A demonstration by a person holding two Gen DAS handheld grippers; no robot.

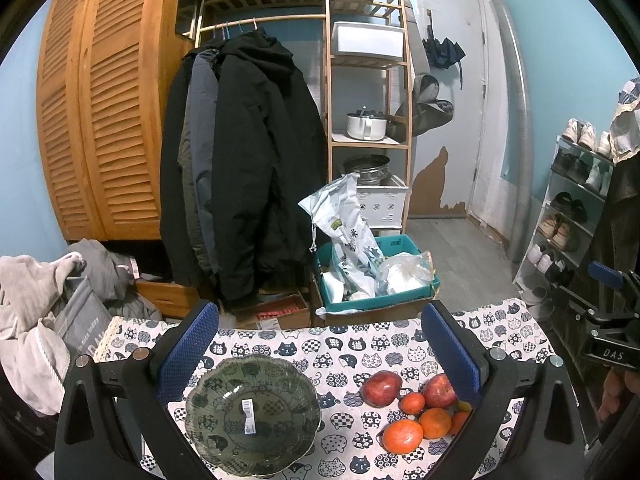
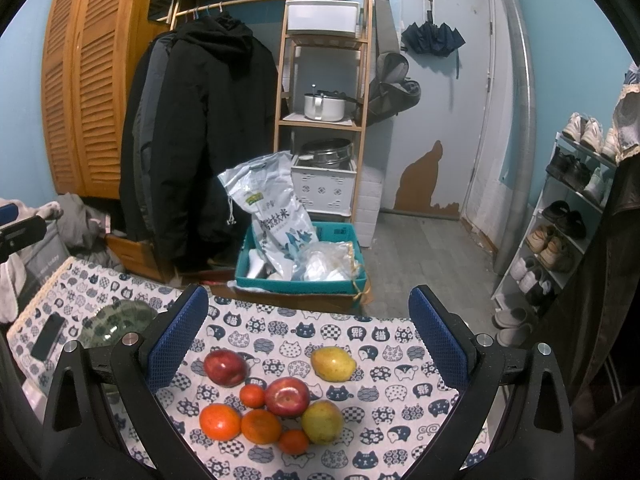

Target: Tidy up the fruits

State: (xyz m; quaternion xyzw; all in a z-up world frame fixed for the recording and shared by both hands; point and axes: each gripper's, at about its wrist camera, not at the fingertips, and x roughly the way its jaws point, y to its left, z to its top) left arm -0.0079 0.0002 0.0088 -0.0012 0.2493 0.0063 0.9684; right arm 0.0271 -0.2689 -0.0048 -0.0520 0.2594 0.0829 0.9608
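The table (image 2: 400, 364), covered in a cat-print cloth, carries everything the task concerns, and nothing has been sorted yet: the work appears to stand at its opening step. On the table's left side sits a green scalloped glass bowl (image 1: 252, 412), empty apart from a barcode sticker on its base, directly under the left gripper (image 1: 320, 356), whose jaws are spread wide and hold nothing. Well to the right of the bowl the fruit lies loose on the cloth beneath the right gripper (image 2: 308, 344), its jaws likewise spread and empty. Two red apples (image 2: 225, 367) lie there, the nearer one touching a yellow pear (image 2: 322, 421); a second pear (image 2: 333, 363) sits a little apart. Four oranges crowd the front, the biggest being the large orange (image 2: 219, 422) at the left, with two small ones among them. A dark phone (image 2: 48, 342) lies at the far left edge. The next move likely calls for the right gripper to descend on an outlying fruit, such as the lone pear, closing gently so neighbours do not roll.
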